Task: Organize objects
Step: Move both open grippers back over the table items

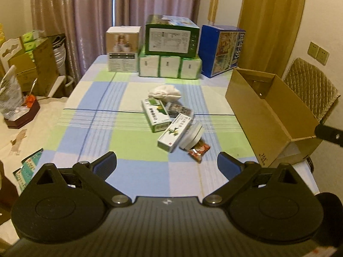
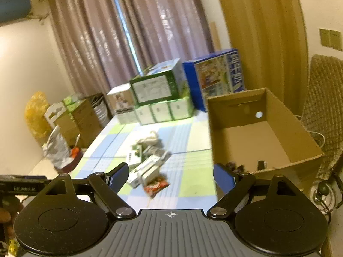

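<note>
A small pile lies mid-table: two green-and-white boxes (image 1: 156, 114) (image 1: 174, 135), a white cloth bundle (image 1: 164, 93), a dark packet (image 1: 180, 109), a white round case (image 1: 191, 137) and a red snack packet (image 1: 199, 150). An open cardboard box (image 1: 268, 115) stands to their right. My left gripper (image 1: 167, 163) hovers open above the near table, short of the pile, holding nothing. My right gripper (image 2: 171, 174) is open too, with the red packet (image 2: 156, 186) and boxes (image 2: 145, 167) between and beyond its fingers, and the cardboard box (image 2: 257, 141) at right.
Stacked cartons stand at the table's far end: a white one (image 1: 122, 49), a green one (image 1: 171, 38) on tissue packs (image 1: 169, 66), and a blue one (image 1: 221, 49). A padded chair (image 1: 310, 85) sits behind the cardboard box. A side surface at left holds a bag (image 1: 9, 92) and leaflets (image 1: 27, 169).
</note>
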Available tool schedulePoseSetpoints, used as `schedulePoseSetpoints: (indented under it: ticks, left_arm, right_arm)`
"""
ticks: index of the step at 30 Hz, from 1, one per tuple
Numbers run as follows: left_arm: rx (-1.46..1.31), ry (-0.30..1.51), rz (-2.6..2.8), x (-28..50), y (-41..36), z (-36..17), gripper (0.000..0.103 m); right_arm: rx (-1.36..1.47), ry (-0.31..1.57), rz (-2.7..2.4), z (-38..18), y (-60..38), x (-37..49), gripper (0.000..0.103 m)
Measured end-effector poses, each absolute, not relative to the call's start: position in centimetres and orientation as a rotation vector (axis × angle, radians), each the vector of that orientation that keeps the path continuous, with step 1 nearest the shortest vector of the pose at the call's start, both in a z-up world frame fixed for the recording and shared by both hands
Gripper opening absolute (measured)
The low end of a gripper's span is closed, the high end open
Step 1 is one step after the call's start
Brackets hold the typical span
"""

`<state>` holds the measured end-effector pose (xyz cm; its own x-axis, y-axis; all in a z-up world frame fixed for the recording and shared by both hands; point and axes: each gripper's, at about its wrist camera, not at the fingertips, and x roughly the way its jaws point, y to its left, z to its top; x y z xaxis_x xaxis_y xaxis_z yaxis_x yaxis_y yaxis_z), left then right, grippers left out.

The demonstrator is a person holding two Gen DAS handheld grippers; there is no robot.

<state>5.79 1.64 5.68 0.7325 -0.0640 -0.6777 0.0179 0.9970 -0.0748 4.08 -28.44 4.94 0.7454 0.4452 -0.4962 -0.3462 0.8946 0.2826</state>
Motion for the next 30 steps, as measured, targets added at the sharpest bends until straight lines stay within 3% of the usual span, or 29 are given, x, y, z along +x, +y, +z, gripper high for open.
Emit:
schedulePoseSetpoints:
  ticks: [13,30]
  left_arm:
    - [-0.07,0.707,-0.027,1.3,3.2,7.6,0.1]
    - [-0.05,0.722,-0.101,5.7,4.7,5.7,0.1]
  right_arm:
    - [0.127,0.599,0.489,4.5,-26.5,0.4,0.088]
    - [-0.002,0.634,0.552,2.3,-22.5,0.8,0.088]
